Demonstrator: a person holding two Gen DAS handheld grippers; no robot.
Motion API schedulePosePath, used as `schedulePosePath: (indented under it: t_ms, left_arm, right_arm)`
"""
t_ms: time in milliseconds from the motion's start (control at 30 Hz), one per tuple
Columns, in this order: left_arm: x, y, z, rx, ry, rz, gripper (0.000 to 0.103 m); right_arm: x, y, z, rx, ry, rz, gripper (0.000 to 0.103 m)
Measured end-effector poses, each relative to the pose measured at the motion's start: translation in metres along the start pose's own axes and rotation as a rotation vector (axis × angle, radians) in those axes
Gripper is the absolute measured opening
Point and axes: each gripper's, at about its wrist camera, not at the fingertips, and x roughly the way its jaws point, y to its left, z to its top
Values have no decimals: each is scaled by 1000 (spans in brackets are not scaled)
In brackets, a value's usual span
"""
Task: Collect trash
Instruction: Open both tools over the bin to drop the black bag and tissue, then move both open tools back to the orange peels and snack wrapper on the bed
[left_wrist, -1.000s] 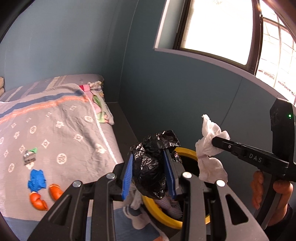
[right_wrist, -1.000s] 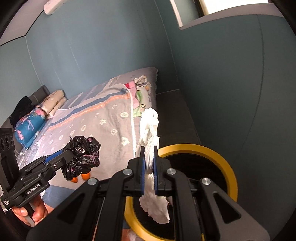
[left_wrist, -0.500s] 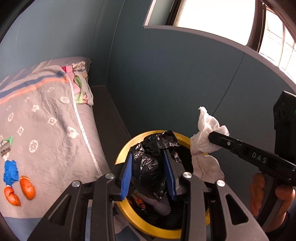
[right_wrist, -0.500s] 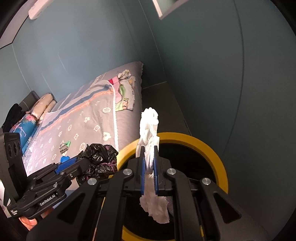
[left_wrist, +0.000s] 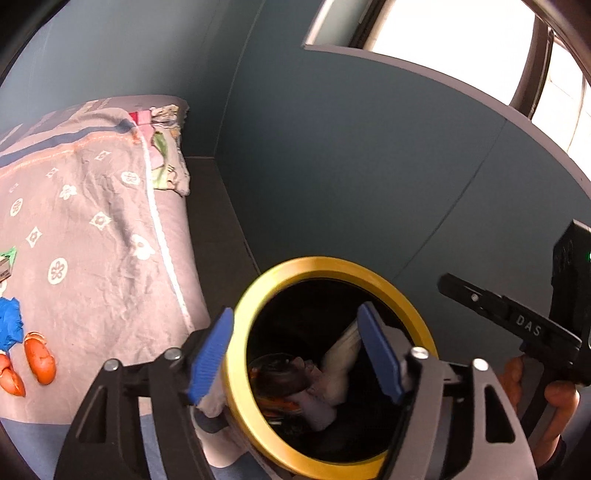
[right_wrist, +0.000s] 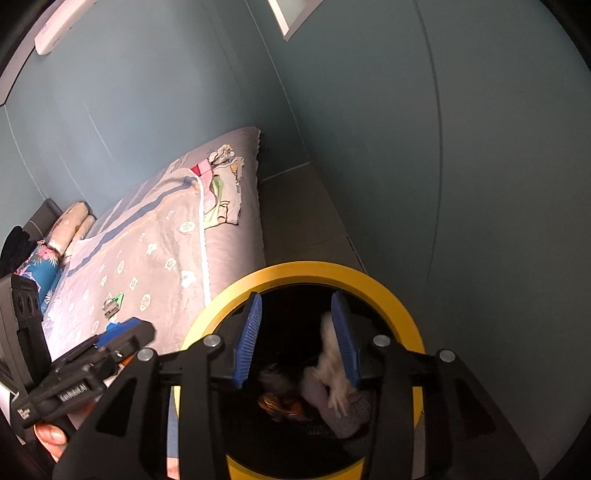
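A black bin with a yellow rim (left_wrist: 258, 291) (right_wrist: 280, 271) stands beside the bed. My left gripper (left_wrist: 295, 354) is open and empty above its mouth. My right gripper (right_wrist: 297, 336) is open and empty above it too, and shows from the side in the left wrist view (left_wrist: 491, 306). The white tissue (right_wrist: 332, 369) (left_wrist: 343, 354) is blurred inside the bin. The black bag (left_wrist: 280, 373) lies inside among other trash. On the bed lie orange peels (left_wrist: 38, 358), a blue scrap (left_wrist: 9, 328) and a small green wrapper (right_wrist: 112, 302).
The grey patterned bedspread (left_wrist: 92, 236) (right_wrist: 155, 258) lies left of the bin. Folded clothes (right_wrist: 221, 192) sit at its far corner. Pillows (right_wrist: 70, 229) lie at the head. The teal wall (left_wrist: 369, 166) is close behind the bin, with a window (left_wrist: 461, 33) above.
Both grippers moved over the bin and opened. The black bag and the white tissue dropped into the bin.
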Motion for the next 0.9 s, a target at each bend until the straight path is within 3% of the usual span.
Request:
schedulePosePath:
  t_ms: [67, 233, 300, 433, 767, 900]
  left_arm:
    - [-4, 8, 2, -10, -13, 17, 76]
    - [-21, 40, 7, -50, -60, 70, 87]
    - [-28, 51, 8, -56, -73, 100, 91]
    - [-43, 83, 9, -69, -93, 164, 93]
    - [-87, 192, 9, -144, -143, 348, 93]
    - [-101, 241, 8, -191, -159, 423, 93]
  right_arm:
    - [-2, 0, -1, 0, -6, 0, 46]
    - [-6, 17, -7, -45, -45, 46, 84]
    - [-5, 33, -9, -84, -53, 82, 93]
    - [-2, 60, -11, -143, -79, 130, 95]
    - [28, 159, -36, -377, -27, 289, 95]
    - [41, 208, -51, -483, -13, 286, 95]
